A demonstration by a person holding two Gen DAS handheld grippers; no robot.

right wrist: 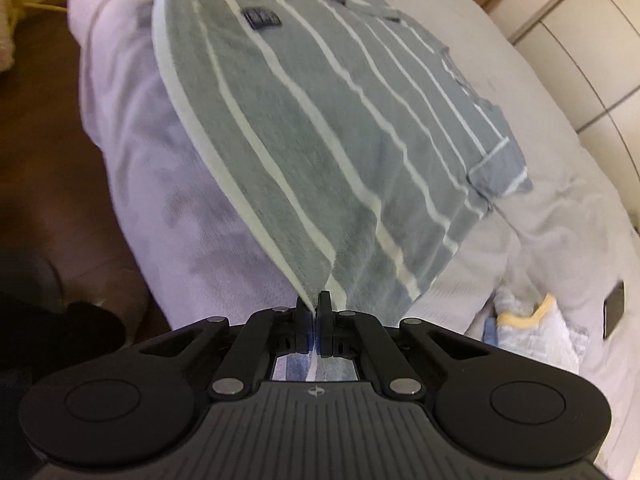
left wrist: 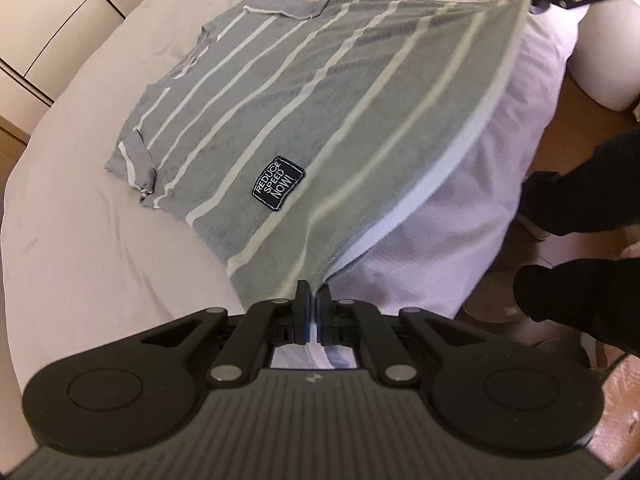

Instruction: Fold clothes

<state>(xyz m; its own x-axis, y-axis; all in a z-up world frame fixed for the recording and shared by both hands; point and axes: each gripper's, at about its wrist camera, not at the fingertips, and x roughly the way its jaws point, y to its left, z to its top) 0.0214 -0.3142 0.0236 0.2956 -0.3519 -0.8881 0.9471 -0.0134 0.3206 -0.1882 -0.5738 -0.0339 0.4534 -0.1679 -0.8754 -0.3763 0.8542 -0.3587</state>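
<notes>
Shirt (left wrist: 304,120) lies spread on the bed (left wrist: 80,216), grey with white stripes, and its bottom hem is lifted off the bed's near edge, stretched taut between the two tools. The left gripper (left wrist: 313,294) has its jaws closed tight on one hem corner; the right gripper (right wrist: 314,300) is pinched the same way on the other corner. From the hem, the shirt's long axis runs straight away from both grippers toward the collar, which points at the far side of the bed, with a sleeve lying out on each side. Neither hand looks nearer the collar. My guess is the next move carries the hem forward along that axis, over the dark patch (left wrist: 278,184), keeping both corners level.
</notes>
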